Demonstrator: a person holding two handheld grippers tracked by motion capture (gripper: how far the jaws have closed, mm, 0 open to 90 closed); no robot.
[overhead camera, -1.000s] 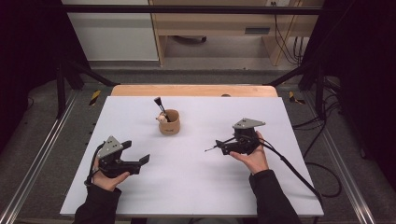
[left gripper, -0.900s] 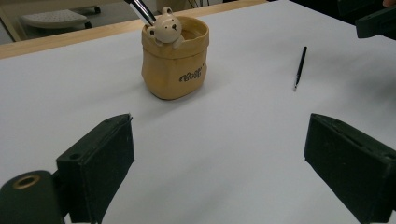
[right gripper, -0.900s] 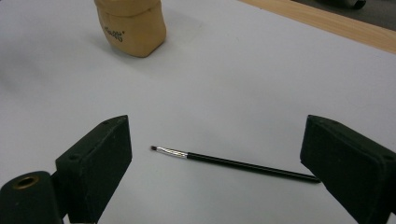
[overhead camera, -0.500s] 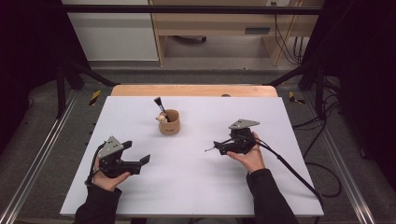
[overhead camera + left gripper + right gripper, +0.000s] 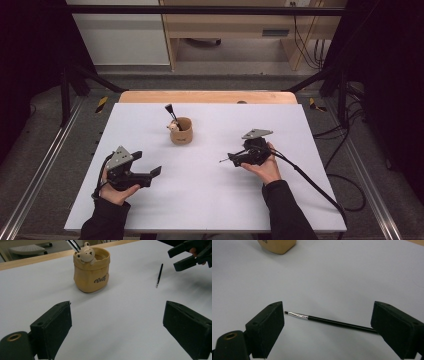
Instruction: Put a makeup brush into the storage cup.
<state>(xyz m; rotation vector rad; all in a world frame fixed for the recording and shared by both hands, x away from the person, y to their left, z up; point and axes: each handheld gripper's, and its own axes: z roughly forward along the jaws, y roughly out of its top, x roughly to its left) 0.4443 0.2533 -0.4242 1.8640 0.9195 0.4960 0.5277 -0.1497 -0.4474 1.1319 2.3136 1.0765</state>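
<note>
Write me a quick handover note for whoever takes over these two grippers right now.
Left gripper: open, idle on the near left of the table.
Right gripper: open, jaws on either side of the thin brush, which lies flat on the table; not gripped.
Bear cup: upright mid-table, one brush standing in it.
Left, as it looks: shut on the thin brush, lift it, put it into the bear cup.

A brush (image 5: 329,321) lies on the table (image 5: 200,200), right of the cup (image 5: 181,131).

Left gripper (image 5: 117,331) jaws wide apart, tan bear cup (image 5: 91,270) ahead, thin brush (image 5: 159,275) lying right
</note>
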